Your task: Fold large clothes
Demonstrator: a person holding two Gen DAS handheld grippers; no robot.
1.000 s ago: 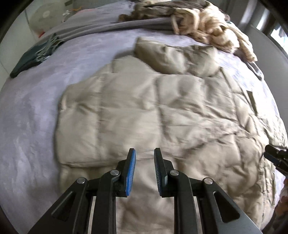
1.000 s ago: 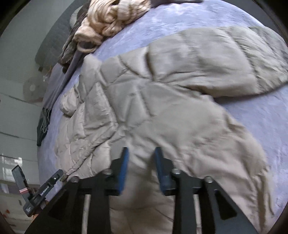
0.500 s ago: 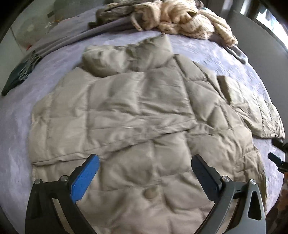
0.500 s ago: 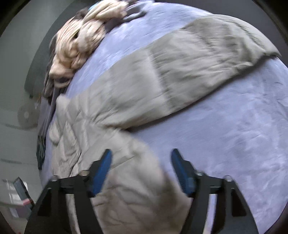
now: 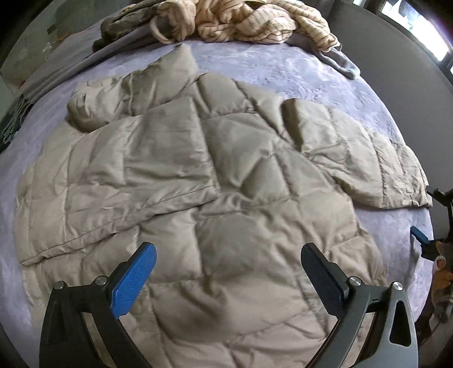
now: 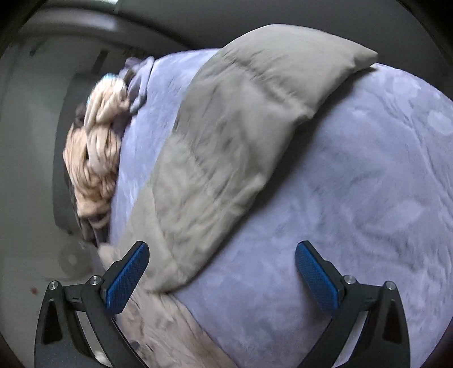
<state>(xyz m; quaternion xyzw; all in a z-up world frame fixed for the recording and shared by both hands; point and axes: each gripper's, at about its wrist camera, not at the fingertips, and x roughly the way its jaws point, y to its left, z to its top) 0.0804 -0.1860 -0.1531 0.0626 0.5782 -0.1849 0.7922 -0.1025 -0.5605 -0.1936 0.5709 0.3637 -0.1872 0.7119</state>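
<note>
A beige quilted puffer jacket (image 5: 215, 181) lies flat on the lavender bed cover (image 5: 297, 70). Its left sleeve is folded over the body (image 5: 141, 158); its right sleeve (image 5: 368, 158) stretches out to the right. My left gripper (image 5: 228, 271) is wide open and empty above the jacket's lower part. My right gripper (image 6: 222, 271) is wide open and empty above the bed cover (image 6: 354, 184), beside the outstretched sleeve (image 6: 226, 136). The right gripper's tip also shows at the right edge of the left wrist view (image 5: 424, 240).
A pile of cream striped clothes (image 5: 240, 19) and grey garments (image 5: 337, 61) lies at the far end of the bed; it also shows in the right wrist view (image 6: 93, 158). A dark fringed cloth (image 5: 11, 124) lies at the left edge.
Both grippers have opened wide and let go of the jacket. The left one pulled back over the jacket body. The right one swung right, over the outstretched sleeve and bare bed cover.
</note>
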